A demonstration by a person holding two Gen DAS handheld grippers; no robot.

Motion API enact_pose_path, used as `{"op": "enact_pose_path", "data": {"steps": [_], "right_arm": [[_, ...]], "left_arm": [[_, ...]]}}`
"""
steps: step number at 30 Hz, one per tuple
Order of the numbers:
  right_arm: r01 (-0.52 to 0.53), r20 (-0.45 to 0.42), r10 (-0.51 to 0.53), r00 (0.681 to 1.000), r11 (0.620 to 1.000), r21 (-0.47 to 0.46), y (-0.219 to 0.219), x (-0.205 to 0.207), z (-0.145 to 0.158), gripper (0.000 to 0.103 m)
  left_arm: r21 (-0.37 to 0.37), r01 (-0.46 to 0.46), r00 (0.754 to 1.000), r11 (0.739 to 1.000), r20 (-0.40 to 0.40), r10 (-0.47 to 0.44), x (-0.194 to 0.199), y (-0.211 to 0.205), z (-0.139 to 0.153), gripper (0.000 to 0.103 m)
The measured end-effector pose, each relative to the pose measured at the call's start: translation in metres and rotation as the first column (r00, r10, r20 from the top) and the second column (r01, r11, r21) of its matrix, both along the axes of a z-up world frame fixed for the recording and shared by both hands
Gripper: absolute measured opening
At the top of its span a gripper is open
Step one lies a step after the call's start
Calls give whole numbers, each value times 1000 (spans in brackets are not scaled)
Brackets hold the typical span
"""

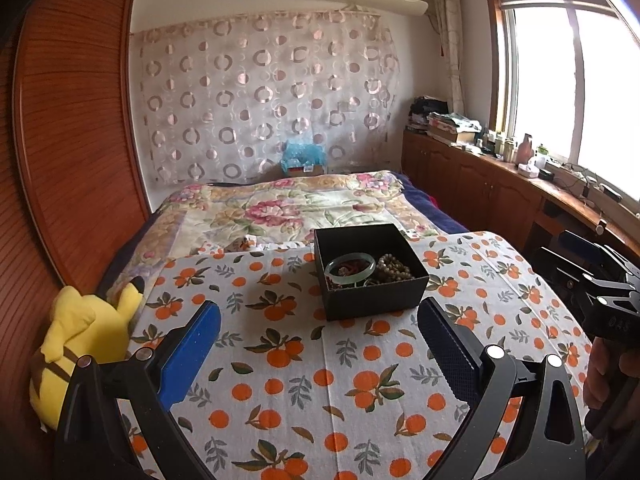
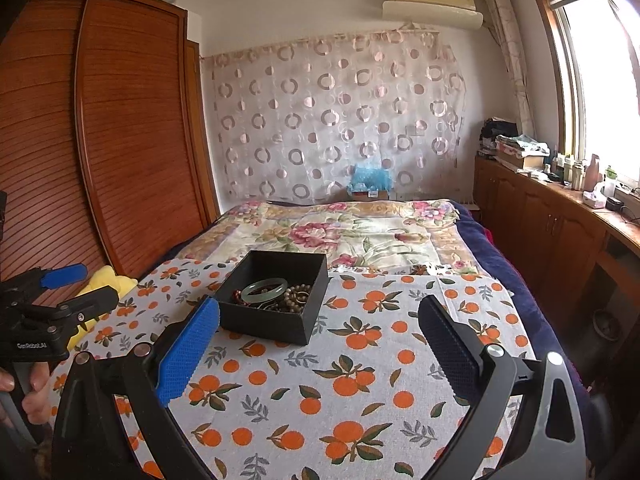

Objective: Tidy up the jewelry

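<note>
The black box (image 1: 370, 270) sits just above the centre of my left wrist view, resting on the orange-print cloth (image 1: 320, 380) spread over the bed, and all the jewelry I can see already lies inside it: a pale green bangle (image 1: 351, 267) leaning over something reddish, with a heap of beige beads (image 1: 394, 268) beside it toward the right wall of the box. Since I see no piece lying loose on the cloth, I judge the sorting is either about done or has to happen within the box itself. My left gripper (image 1: 320, 340) hangs short of the box with its jaws spread wide and nothing between them, the blue pads framing the box's near wall as if lined up for a reach. My right gripper (image 2: 318, 340) is likewise wide open and empty, and in its view the box lies left of centre, so I hold that one further to the right. That view shows the box's left wall and the bangle propped at a slant more clearly, and it catches my left gripper at the left edge; the left view instead catches my right gripper at the right edge, plus a yellow plush toy (image 1: 80, 344) at lower left against the wooden wardrobe (image 1: 72, 140).
</note>
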State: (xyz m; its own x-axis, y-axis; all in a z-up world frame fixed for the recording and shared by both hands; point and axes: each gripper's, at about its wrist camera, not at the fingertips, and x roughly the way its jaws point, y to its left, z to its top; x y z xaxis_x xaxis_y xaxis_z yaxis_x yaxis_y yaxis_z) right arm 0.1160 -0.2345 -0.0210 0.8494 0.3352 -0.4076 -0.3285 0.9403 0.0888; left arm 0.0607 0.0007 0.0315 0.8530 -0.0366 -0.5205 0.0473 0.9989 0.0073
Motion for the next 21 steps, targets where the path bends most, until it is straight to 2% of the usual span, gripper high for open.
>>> {"op": "enact_pose_path", "data": {"steps": [21], "right_arm": [[1, 0, -1, 1000, 1000, -1, 1, -1, 0, 100]], "left_arm": [[0, 1, 1000, 1000, 3, -1, 1, -1, -1, 95]]}}
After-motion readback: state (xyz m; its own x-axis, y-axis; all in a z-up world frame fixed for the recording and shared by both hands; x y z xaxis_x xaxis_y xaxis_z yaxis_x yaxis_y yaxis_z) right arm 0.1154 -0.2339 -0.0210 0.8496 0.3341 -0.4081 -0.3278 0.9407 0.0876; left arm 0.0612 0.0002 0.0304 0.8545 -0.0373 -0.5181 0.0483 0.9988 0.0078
